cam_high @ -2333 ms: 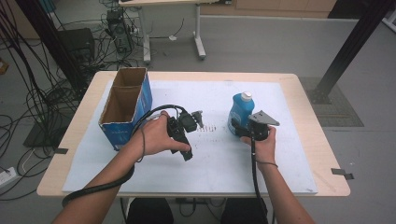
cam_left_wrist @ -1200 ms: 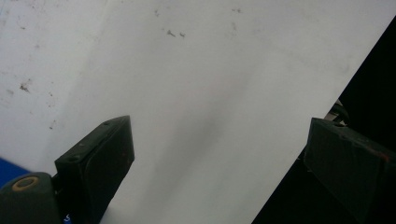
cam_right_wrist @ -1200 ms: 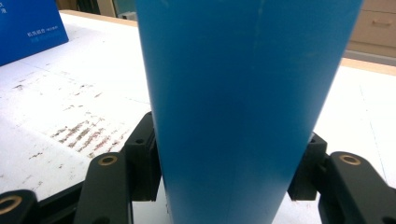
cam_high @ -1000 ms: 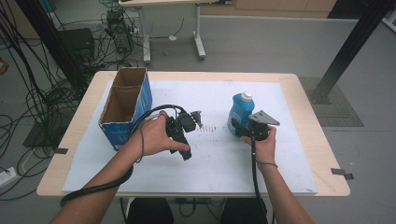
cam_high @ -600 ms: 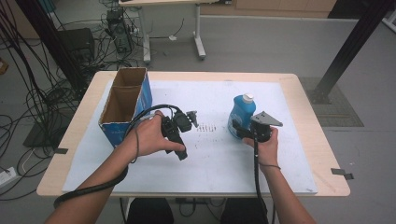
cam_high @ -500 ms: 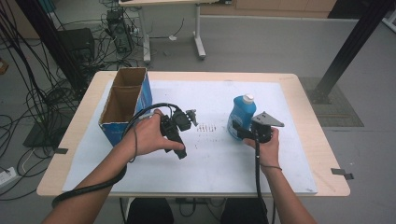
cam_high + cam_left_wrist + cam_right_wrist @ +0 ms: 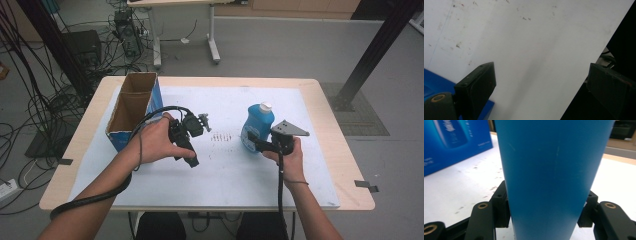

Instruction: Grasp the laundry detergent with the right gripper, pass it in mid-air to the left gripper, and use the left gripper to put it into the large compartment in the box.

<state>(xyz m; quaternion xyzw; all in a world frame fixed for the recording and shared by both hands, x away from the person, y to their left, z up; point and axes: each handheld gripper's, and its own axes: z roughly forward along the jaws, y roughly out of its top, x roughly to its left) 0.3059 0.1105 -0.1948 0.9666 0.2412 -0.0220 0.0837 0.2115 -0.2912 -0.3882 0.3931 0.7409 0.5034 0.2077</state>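
Note:
A blue bottle [image 7: 259, 122] with a white cap stands upright on the white mat, right of centre. My right gripper [image 7: 253, 143] is shut on its lower body from the near side; in the right gripper view the bottle [image 7: 549, 157] sits between the two pads of that gripper [image 7: 546, 213]. My left gripper [image 7: 194, 125] is held in a hand over the mat's middle, just right of the cardboard box [image 7: 132, 107]. In the left gripper view its jaws stand wide apart, so this gripper [image 7: 541, 80] is open, with bare mat between them.
The open box has blue sides [image 7: 456, 142], and a blue corner [image 7: 431, 85] lies by the left jaw. A white mat [image 7: 225, 170] covers the wooden table [image 7: 345, 165]. Cables trail from both grippers. A dark post and tangled cables stand on the floor beyond.
My left gripper has shifted a little to the left, toward the box, and turned slightly. The right gripper and the bottle have stayed in place.

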